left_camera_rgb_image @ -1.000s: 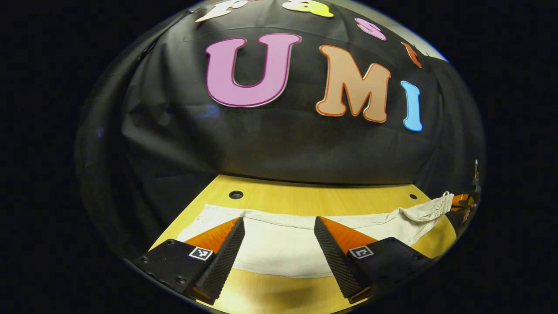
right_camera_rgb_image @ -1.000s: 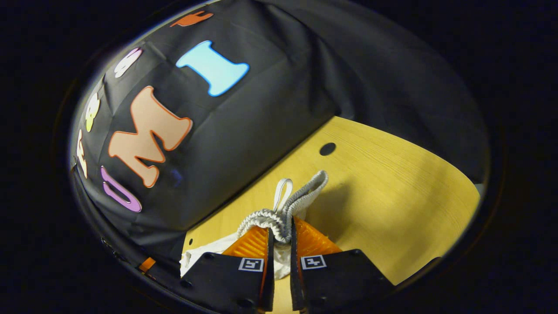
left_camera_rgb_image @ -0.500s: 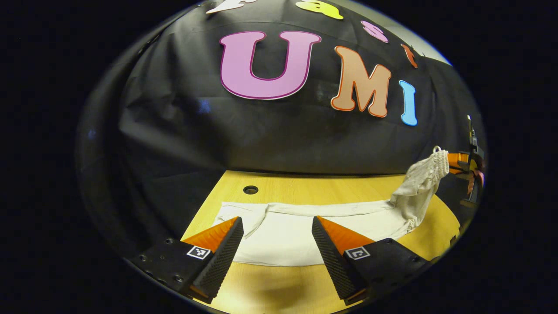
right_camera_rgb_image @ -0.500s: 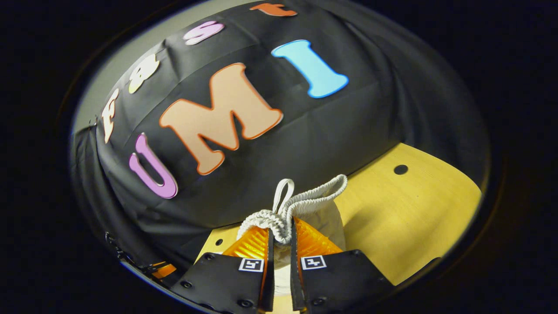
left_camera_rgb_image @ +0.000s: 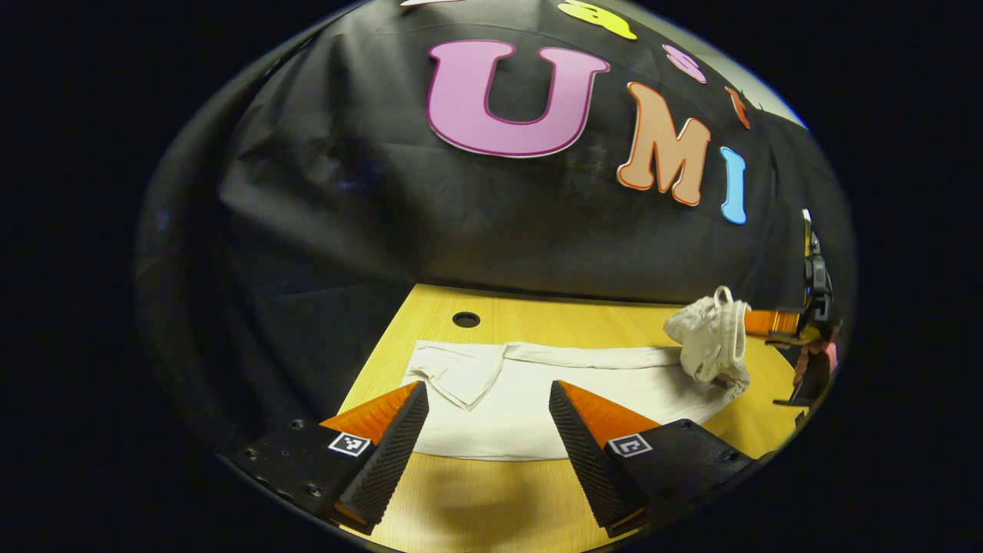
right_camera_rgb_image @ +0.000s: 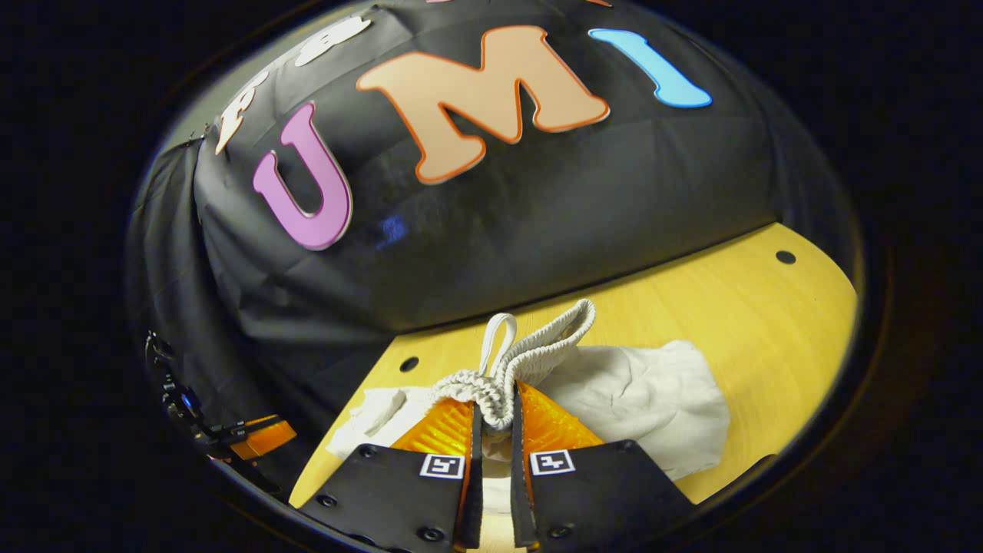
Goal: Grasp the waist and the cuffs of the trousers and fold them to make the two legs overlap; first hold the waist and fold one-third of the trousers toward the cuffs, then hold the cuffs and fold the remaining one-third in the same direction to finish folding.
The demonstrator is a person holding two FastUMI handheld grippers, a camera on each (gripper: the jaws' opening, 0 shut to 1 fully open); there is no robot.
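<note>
Lying pale across the yellow table (left_camera_rgb_image: 584, 322), mid-frame in the left gripper view: trousers (left_camera_rgb_image: 530, 399), just beyond the left gripper (left_camera_rgb_image: 484, 426), gaping wide, gripping nothing; bunching at the lower centre of the right gripper view: elastic waist (right_camera_rgb_image: 507, 376), pinched between the right gripper (right_camera_rgb_image: 495, 426), clamping tight.

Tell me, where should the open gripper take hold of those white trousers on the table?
Probably the cuff end, nearest the left gripper. A corner there is turned back, so a loose edge is offered. Come in low from the table's near side, one finger under. The right gripper grips the waistband.
</note>
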